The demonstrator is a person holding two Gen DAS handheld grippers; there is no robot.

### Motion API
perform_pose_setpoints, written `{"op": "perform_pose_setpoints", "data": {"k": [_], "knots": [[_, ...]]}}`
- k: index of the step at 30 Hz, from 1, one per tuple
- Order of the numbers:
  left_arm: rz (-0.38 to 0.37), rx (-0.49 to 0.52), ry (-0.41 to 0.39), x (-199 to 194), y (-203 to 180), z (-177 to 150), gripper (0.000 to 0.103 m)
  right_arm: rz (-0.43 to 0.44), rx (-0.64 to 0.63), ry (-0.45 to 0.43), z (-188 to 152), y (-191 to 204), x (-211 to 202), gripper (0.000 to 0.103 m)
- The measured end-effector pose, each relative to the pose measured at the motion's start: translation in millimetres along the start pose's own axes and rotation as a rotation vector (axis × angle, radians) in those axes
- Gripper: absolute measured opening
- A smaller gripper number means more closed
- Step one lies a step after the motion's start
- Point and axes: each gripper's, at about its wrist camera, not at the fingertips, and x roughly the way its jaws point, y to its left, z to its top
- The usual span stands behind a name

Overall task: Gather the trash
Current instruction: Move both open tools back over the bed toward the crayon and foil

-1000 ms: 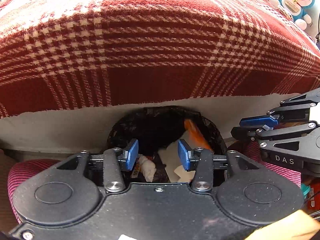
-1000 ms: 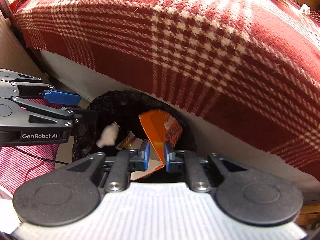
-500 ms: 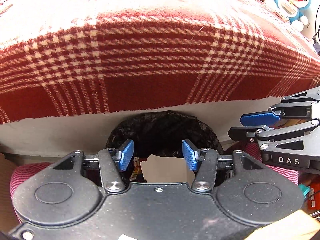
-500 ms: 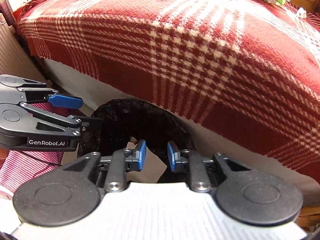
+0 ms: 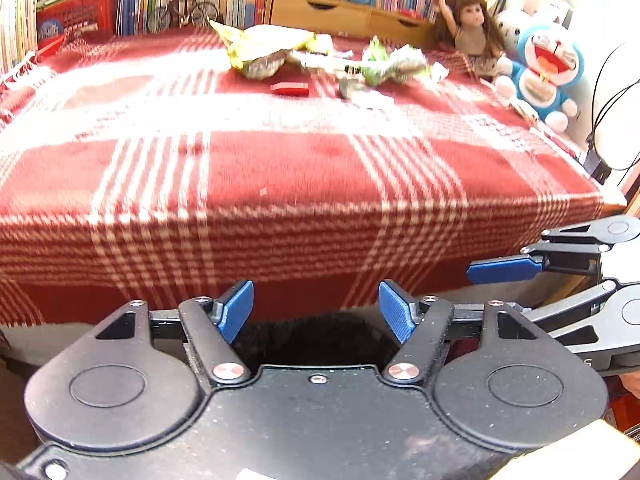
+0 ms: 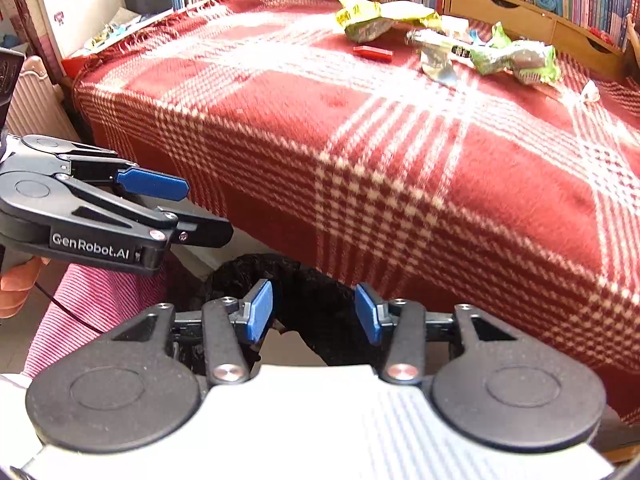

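My left gripper (image 5: 316,312) is tilted downward over the black bin (image 5: 316,336), its blue pads apart; the jaws have just been opening and nothing sits between them. My right gripper (image 6: 314,312) hangs over the same bin at a like tilt, jaws also just opening, empty. Both sit side by side at the bin. A hand (image 6: 16,284) grips the left gripper's handle.

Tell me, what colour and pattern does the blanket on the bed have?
The blanket is red with a white plaid pattern, seen best in the right wrist view.
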Motion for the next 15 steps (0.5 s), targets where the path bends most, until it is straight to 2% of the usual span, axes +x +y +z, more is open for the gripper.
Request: {"op": "perform_pose_setpoints", "data": {"k": [3,8,12,15], "knots": [[-0.002,-0.003,-0.074,-11.4,3.6,24.8,0.078,-0.015,0.016,-0.073,13.8,-6.7,-12.9,0.067],[0.019,-0.004,-0.143,-8.3,8.2,63.2,0.079,-0.098,0.027,-0.158,38.3,-21.0,-18.5,0.069],[0.021,-0.032,-0.188,14.4,11.1,91.8,0.079,-0.164,0.050,-0.202,57.0,-36.7,-14.6,0.069],[0.036,-0.034,-0.194,37.7,10.8,113.8,0.078,-0.213,0.056,-0.224,72.0,-47.7,-5.0,0.069]]}}
